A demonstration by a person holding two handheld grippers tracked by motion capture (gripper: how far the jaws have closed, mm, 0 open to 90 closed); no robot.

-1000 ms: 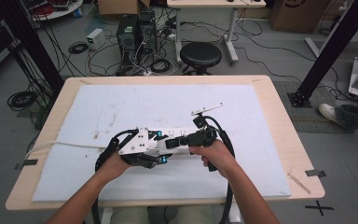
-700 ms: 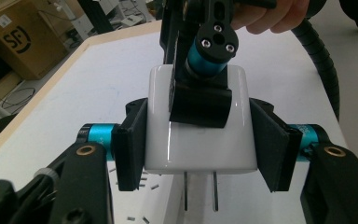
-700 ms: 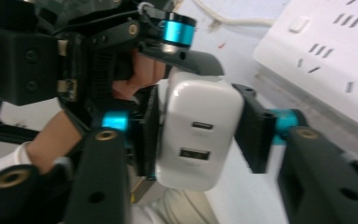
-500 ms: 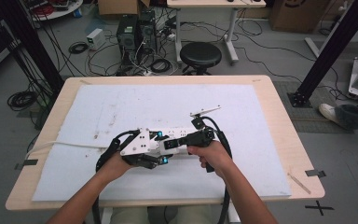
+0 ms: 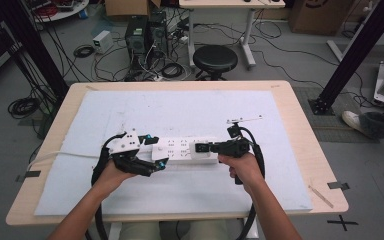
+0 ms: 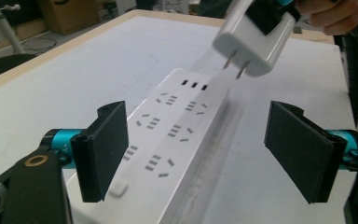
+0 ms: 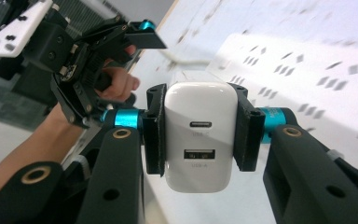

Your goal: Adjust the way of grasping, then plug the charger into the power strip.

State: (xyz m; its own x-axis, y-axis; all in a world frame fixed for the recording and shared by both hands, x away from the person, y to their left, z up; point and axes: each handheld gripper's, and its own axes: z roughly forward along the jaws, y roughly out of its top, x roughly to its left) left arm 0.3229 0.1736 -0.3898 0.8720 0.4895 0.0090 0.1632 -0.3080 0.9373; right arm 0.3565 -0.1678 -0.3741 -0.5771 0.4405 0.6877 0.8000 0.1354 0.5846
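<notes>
A white power strip (image 5: 182,149) lies across the middle of the white mat (image 5: 195,112), its cord (image 5: 55,156) trailing off to the left. My left gripper (image 5: 157,150) is open at the strip's left end, its jaws standing on either side of the strip (image 6: 168,140) without touching it. My right gripper (image 5: 202,148) is shut on a white USB charger (image 7: 200,135). That charger (image 6: 256,37) hangs tilted above the strip's far end with its two prongs pointing down, clear of the sockets. The left gripper (image 7: 98,56) shows beyond the charger in the right gripper view.
A thin white bar (image 5: 245,120) lies on the mat behind the right hand. The wooden table (image 5: 305,145) has tape bits near its front corners. Beyond its far edge stand a black stool (image 5: 215,57) and computer towers among floor cables.
The right hand has drawn a little to the right with the charger. The left hand has shifted slightly left, so the two grippers stand farther apart.
</notes>
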